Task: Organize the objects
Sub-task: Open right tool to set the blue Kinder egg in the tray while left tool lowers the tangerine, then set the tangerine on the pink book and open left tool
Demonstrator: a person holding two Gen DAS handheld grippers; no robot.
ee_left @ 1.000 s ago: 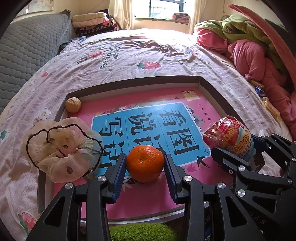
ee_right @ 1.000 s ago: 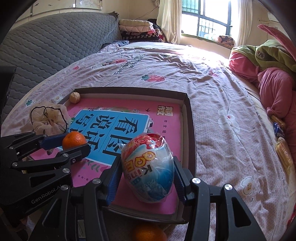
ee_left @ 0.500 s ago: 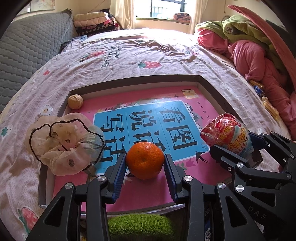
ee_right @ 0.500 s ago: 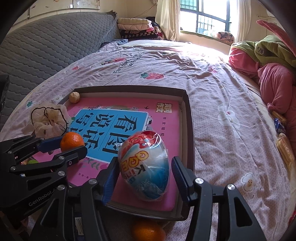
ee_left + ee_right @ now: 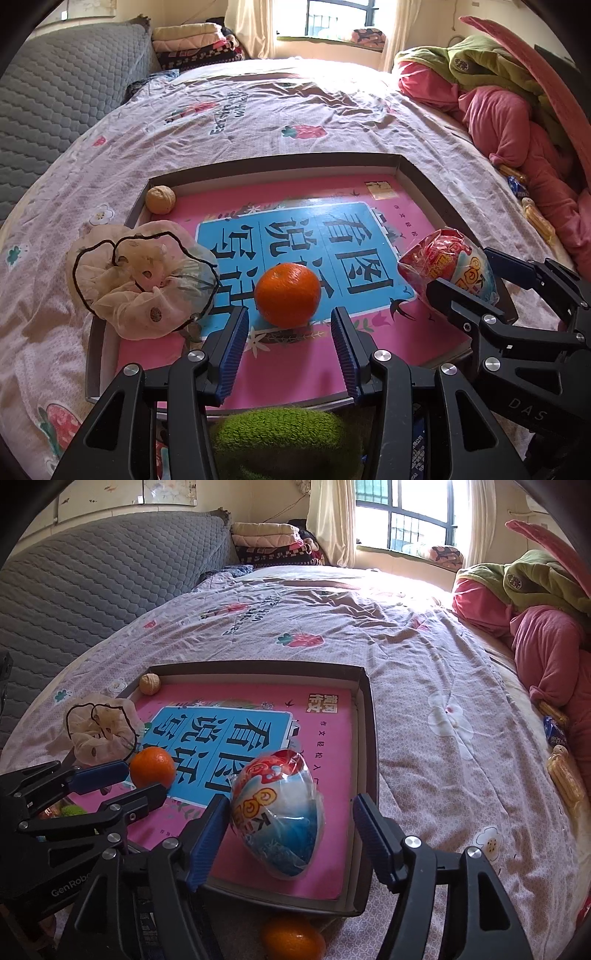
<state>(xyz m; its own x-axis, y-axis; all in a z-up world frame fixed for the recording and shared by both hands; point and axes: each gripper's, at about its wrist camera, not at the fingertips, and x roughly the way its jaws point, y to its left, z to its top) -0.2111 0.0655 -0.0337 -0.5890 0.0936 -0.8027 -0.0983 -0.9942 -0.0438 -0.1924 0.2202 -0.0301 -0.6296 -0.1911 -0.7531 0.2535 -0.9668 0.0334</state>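
Both jaws opening, left gripper clear of orange, right gripper around wrapped egg, tray.

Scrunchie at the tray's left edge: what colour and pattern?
Sheer cream scrunchie, dark spots, black wavy edging; clearest in the left wrist view.

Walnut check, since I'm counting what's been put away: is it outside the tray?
No, the walnut lies inside the tray, in its far left corner against the wall.

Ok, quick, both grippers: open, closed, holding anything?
Left gripper: opening, pads clear of the orange resting on the tray.
Right gripper: opening, wrapped egg toy between them, released.
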